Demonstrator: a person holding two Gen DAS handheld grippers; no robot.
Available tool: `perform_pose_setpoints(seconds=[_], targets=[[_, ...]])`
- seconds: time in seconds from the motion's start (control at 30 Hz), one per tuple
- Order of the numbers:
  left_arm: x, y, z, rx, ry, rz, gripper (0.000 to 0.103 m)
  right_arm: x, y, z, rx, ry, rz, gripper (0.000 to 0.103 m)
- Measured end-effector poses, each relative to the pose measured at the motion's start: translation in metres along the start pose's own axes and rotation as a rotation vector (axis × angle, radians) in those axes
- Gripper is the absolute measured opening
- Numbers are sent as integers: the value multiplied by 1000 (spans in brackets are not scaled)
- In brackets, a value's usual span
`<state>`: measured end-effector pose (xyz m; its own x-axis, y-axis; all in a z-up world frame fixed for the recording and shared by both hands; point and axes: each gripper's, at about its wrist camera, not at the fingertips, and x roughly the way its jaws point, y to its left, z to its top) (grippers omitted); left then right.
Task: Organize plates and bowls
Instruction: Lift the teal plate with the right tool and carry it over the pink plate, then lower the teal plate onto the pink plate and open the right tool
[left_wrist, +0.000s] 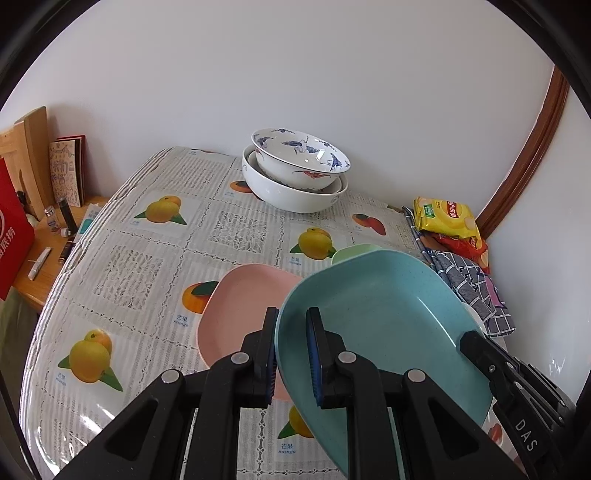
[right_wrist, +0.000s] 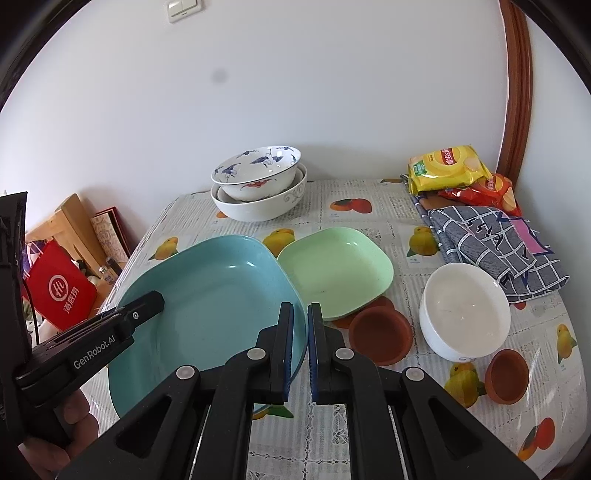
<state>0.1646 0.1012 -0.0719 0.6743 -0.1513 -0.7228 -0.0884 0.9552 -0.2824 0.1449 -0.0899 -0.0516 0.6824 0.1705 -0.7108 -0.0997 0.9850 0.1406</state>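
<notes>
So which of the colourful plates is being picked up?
The blue plate. Both the left gripper and the right gripper pinch its rim, while the green plate and pink plate lie untouched on the table.

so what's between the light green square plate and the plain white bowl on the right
In the right wrist view, a small terracotta-brown dish sits between the light green square plate and the plain white bowl.

White wall (right_wrist: 258, 92), wood door trim (right_wrist: 517, 92).
</notes>
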Motion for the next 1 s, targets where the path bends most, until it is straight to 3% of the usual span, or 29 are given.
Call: perform_pose_setpoints(seconds=[1.0], targets=[[36,72,-24,-109,100,103,14,73,44,-32,-61,164,79,8]])
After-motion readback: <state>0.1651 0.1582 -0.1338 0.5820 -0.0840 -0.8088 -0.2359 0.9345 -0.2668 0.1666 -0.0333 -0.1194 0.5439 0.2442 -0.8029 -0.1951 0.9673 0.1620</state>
